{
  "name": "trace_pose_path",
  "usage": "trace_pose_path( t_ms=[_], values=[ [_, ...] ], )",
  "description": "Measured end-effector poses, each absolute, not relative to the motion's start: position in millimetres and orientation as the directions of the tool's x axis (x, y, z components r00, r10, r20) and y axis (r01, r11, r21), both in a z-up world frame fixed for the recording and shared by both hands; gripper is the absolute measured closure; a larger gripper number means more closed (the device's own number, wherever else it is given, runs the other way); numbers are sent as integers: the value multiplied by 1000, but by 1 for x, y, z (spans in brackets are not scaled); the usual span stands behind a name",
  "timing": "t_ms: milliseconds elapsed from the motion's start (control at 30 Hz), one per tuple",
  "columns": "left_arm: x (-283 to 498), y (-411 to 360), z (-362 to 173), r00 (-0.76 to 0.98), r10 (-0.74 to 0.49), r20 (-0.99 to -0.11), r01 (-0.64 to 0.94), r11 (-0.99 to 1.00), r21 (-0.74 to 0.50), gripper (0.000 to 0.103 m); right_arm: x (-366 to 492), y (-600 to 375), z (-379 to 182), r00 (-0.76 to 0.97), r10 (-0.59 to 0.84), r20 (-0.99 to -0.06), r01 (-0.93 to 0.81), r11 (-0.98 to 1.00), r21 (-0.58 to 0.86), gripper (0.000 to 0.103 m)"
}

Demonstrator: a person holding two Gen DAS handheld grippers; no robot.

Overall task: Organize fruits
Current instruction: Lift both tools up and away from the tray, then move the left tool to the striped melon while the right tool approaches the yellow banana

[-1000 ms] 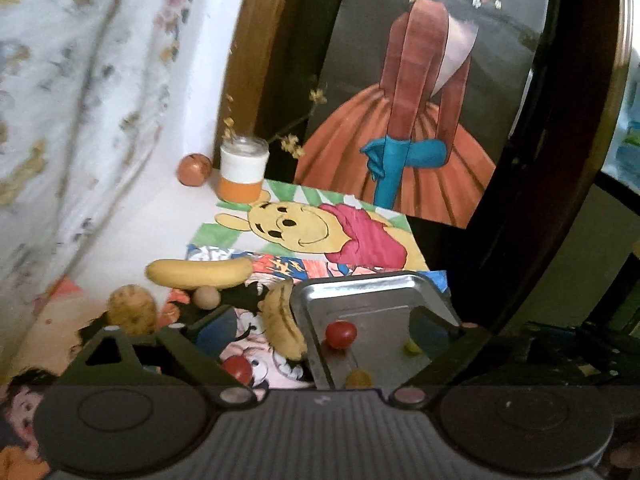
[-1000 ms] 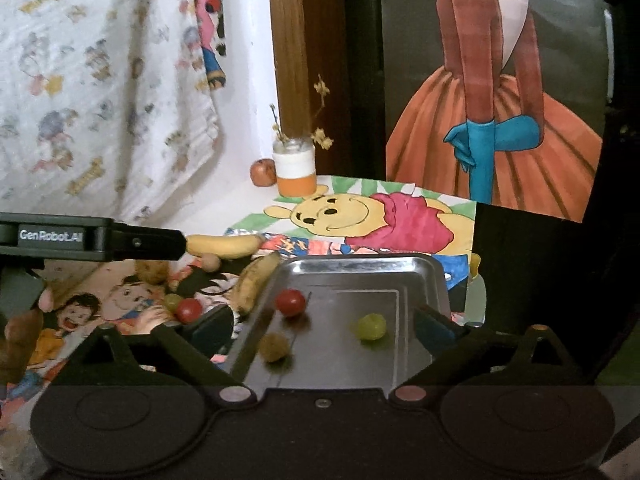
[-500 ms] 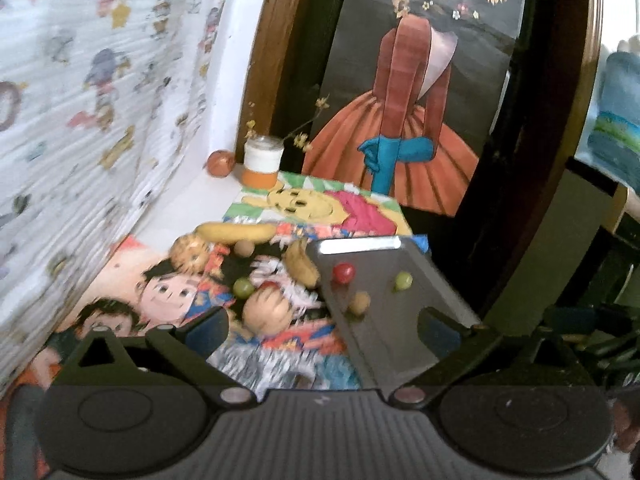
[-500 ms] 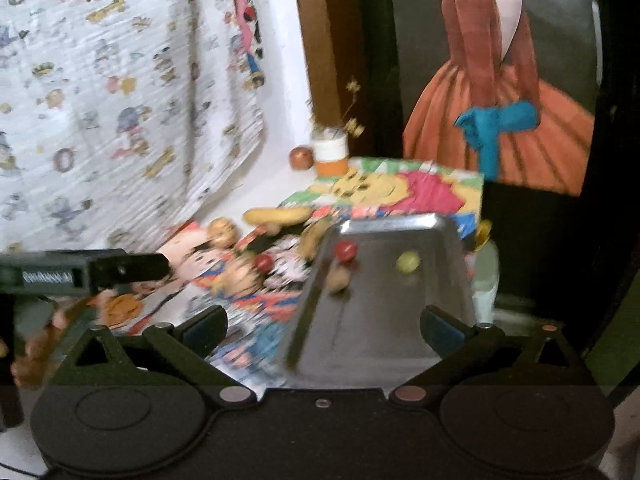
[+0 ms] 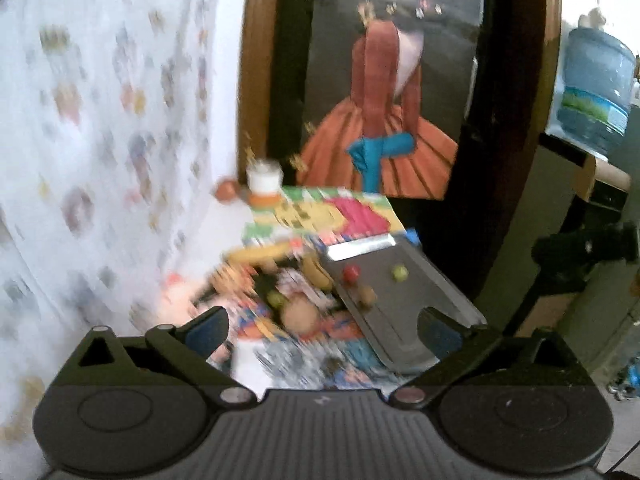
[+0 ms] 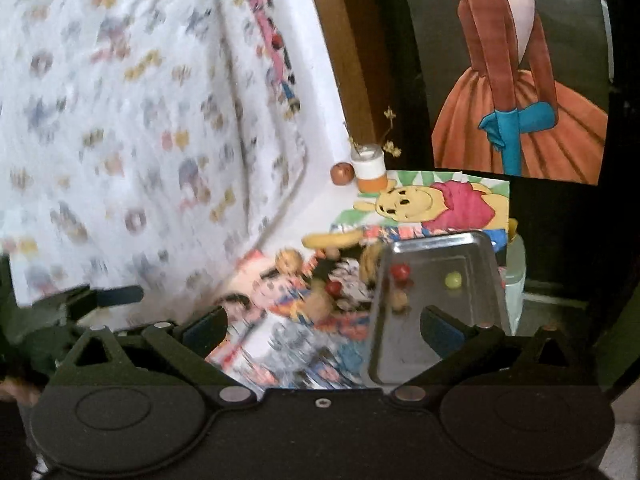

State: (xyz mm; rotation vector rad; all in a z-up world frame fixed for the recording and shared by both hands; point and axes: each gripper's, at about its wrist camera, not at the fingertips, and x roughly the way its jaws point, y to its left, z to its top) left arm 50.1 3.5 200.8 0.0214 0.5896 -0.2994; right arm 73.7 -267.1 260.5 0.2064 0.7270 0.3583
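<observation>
Fruits: a red one [image 6: 401,271], a green one [image 6: 453,279] and a brown one [image 6: 399,300] lie on the metal tray [image 6: 486,312] ahead of the right gripper [image 6: 323,326]. Bananas [image 6: 334,239] lie left of the tray. Both it and the left gripper [image 5: 323,326] stand wide open, empty.

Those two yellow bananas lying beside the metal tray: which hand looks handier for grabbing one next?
Probably the left gripper. It looks onto the picture mat with the two yellow bananas, while the right gripper faces mostly the silver metal tray. Both stand open, empty and well above the fruit, so it is close.
</observation>
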Motion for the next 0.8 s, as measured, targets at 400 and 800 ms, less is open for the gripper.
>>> trace_pose_path(
  t_ms=[400,800],
  values=[
    [94,48,288,890,-96,-445,90,995,-33,0,157,-231,381,731,494,-472,-407,870,280,0],
    [168,44,211,834,-79,-547,61,997,-50,0,277,-197,299,571,542,-617,-486,828,278,0]
  ],
)
